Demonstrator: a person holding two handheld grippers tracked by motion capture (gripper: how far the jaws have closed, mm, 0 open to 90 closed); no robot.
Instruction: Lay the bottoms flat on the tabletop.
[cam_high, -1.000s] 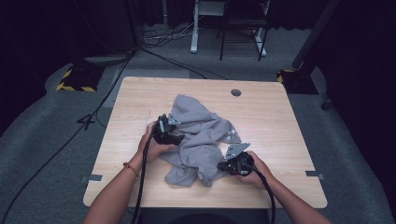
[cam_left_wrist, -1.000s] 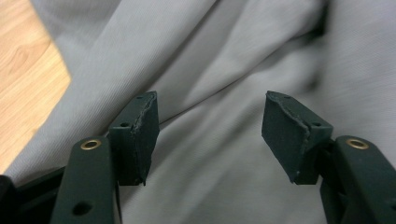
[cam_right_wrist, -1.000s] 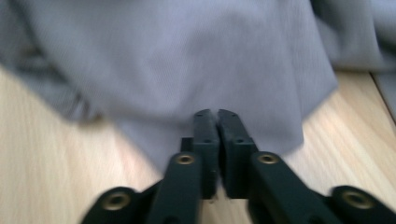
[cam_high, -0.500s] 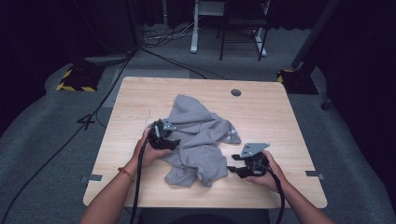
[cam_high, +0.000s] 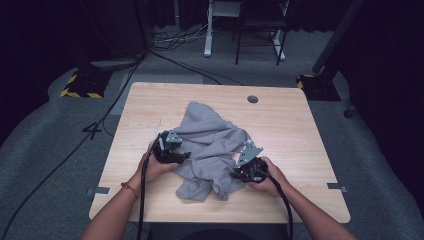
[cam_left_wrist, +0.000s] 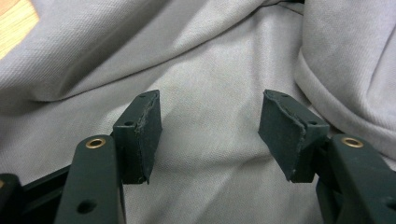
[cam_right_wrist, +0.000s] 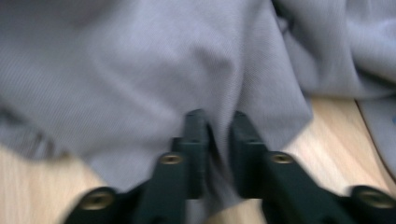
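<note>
Grey shirt lies crumpled mid-desk, bunched toward the person's side. What garment it is stays a guess; no collar or sleeve reads clearly.

Right claw: jaws have just been closing and now pinch a fold of the shirt's near edge, cloth squeezed between them. In the high view the right claw sits low at the shirt's right border, likely to anchor or lift that hem.

Left claw: jaws apart, nothing between them but slack cloth lying beneath; pads not pressing. In the high view the left claw rests over the shirt's left side, seemingly lining up for a second grip so the cloth can be spread.

Right gripper view is blurred. Folds hide the shirt's lower layers, and the left hand covers the hem there.
</note>
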